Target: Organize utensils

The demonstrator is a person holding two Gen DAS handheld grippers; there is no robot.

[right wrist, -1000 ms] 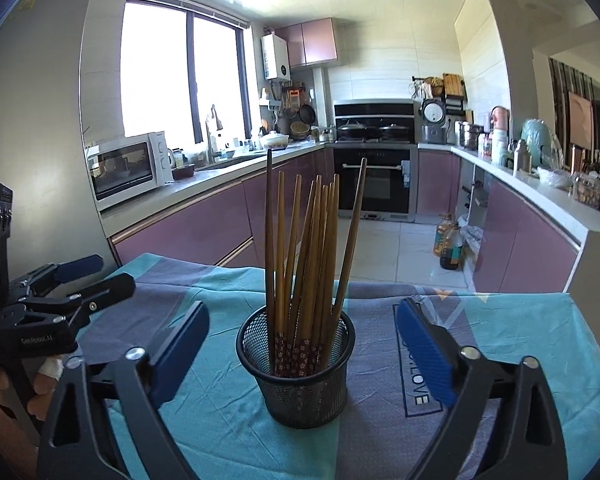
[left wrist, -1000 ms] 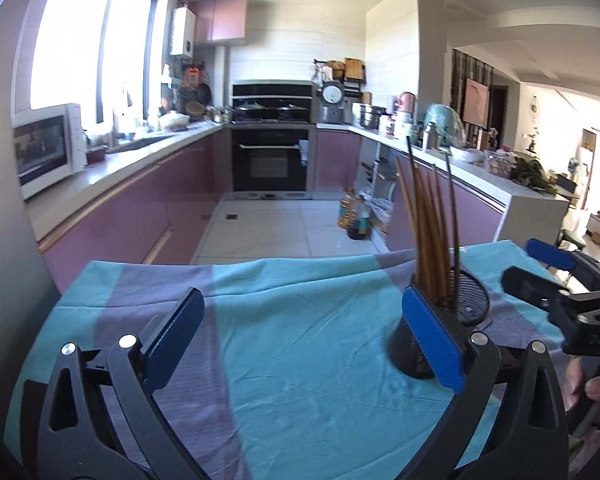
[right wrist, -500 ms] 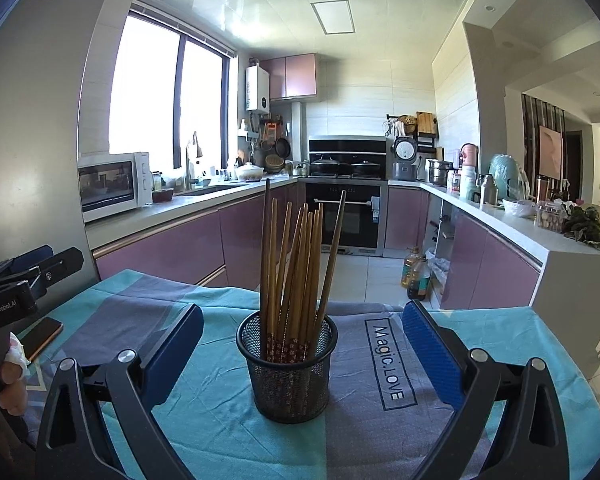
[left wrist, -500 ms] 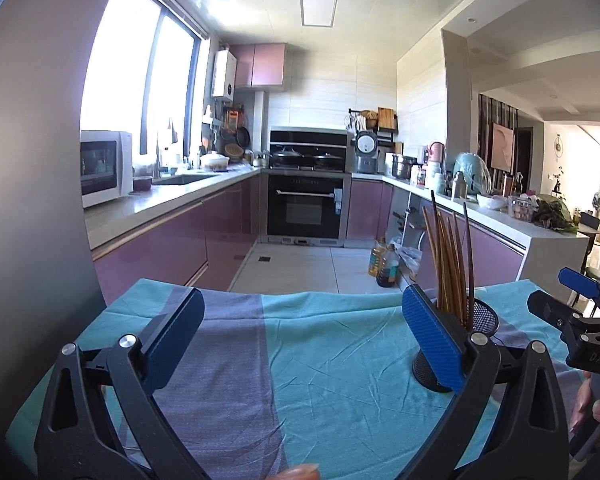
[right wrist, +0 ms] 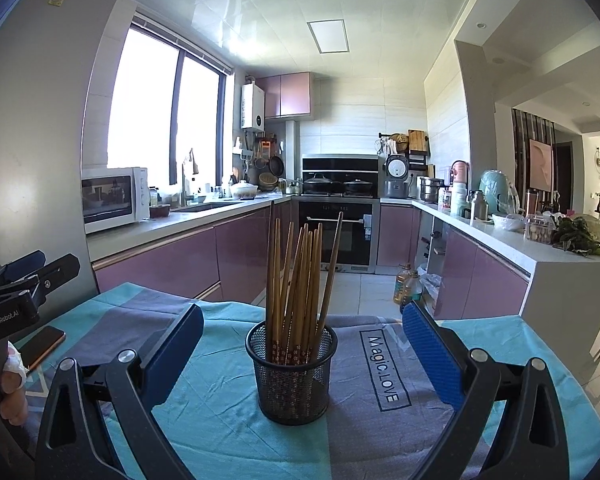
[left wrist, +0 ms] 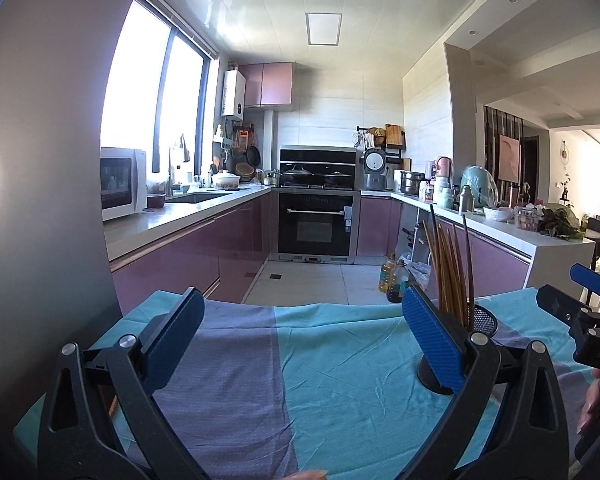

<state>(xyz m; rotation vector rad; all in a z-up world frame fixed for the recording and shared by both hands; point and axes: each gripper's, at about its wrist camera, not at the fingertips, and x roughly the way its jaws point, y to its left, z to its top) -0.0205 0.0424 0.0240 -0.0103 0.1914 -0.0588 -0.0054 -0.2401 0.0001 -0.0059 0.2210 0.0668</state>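
A black mesh holder (right wrist: 292, 372) stands upright on the teal and purple tablecloth (right wrist: 384, 432), holding several wooden chopsticks (right wrist: 300, 280). My right gripper (right wrist: 300, 354) is open, its blue pads wide apart on either side of the holder and a little nearer to me. In the left wrist view the same holder (left wrist: 482, 320) shows partly behind my right-hand pad, chopsticks (left wrist: 450, 268) rising above it. My left gripper (left wrist: 300, 336) is open over bare cloth with nothing between its fingers. Each gripper shows at the edge of the other's view.
A phone (right wrist: 44, 344) lies on the cloth at the left edge, near a hand (right wrist: 12, 388). Beyond the table's far edge are the kitchen floor, oil bottles (right wrist: 408, 284), purple cabinets (right wrist: 180, 264), an oven (right wrist: 336, 228) and a white counter (right wrist: 540, 252).
Both grippers have tilted upward and drawn back, so the holder sits lower and farther in each view. Both stay open; holder and chopsticks have not moved.
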